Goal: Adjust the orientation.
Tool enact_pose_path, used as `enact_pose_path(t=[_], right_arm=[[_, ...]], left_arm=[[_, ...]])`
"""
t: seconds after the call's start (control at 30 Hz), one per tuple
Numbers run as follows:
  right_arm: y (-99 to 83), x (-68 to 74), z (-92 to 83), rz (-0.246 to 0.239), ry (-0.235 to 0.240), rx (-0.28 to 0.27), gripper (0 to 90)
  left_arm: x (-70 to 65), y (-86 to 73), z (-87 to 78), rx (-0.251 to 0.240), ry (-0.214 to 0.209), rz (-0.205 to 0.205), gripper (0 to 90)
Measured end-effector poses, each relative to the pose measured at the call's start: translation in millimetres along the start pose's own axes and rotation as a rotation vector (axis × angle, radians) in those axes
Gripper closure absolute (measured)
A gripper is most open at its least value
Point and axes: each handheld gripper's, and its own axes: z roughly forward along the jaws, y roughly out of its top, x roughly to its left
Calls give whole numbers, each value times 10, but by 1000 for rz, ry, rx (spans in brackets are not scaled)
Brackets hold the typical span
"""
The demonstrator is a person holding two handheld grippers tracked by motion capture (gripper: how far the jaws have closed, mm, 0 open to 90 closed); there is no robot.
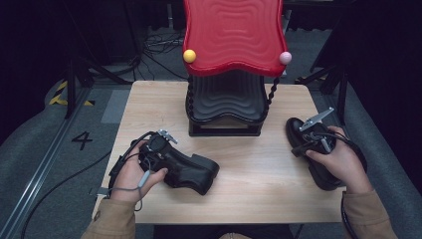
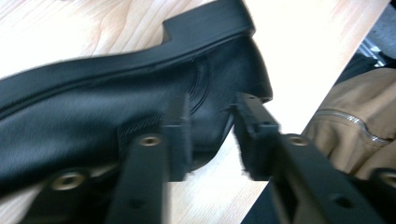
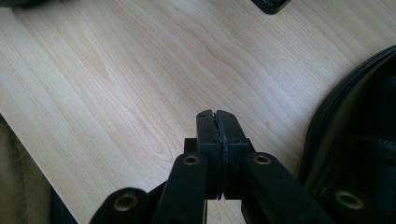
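Presently, the left gripper (image 1: pixel 171 149) stands over the left shoe (image 1: pixel 191 172) at the table's (image 1: pixel 249 189) near left, jaws spread astride its heel without pressing. The right gripper (image 3: pixel 218 122), jaws pressed together and holding nothing, sits beside the right shoe (image 1: pixel 318 159) at the right edge. A red rack (image 1: pixel 231 35) stands at the far centre.

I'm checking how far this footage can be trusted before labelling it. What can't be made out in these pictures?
- Left gripper: in the left gripper view, motion blur hides whether its pads press the left shoe.
- Right shoe: in the high view, the right hand covers its middle; in the right gripper view, the frame edge cuts it off.
- Shoe rack: its red top shelf hides the back of the black lower shelf.
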Motion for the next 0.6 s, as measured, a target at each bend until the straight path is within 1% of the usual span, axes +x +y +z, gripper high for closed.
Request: enact_pose_path(t=[0.03, 0.07, 0.13, 0.17, 0.2, 0.3, 0.43, 0.5, 0.6], right_arm=[[-7, -4, 6, 4, 0, -1, 896], [-14, -8, 10, 4, 0, 1, 893], [-30, -9, 20, 9, 0, 1, 891], [-38, -9, 24, 8, 3, 5, 890], [-45, -6, 27, 8, 2, 8, 887], [-65, 4, 26, 11, -4, 4, 881], [-89, 26, 20, 14, -9, 8, 875], [-101, 33, 11, 15, -10, 6, 874], [-125, 42, 9, 9, -9, 7, 867]], left_arm=[[-5, 15, -6, -13, -6, -6, 769], [-2, 36, -14, -35, -21, -6, 799], [-11, 64, -20, -46, -21, -10, 868], [-16, 83, -20, -45, -16, -8, 886], [-26, 107, -14, -42, -11, -4, 895], [-44, 173, 32, -14, 28, 3, 899], [-71, 298, 152, 13, 13, 20, 899], [-97, 357, 200, 12, 2, 32, 900], [-133, 450, 297, 30, 6, 54, 900]])
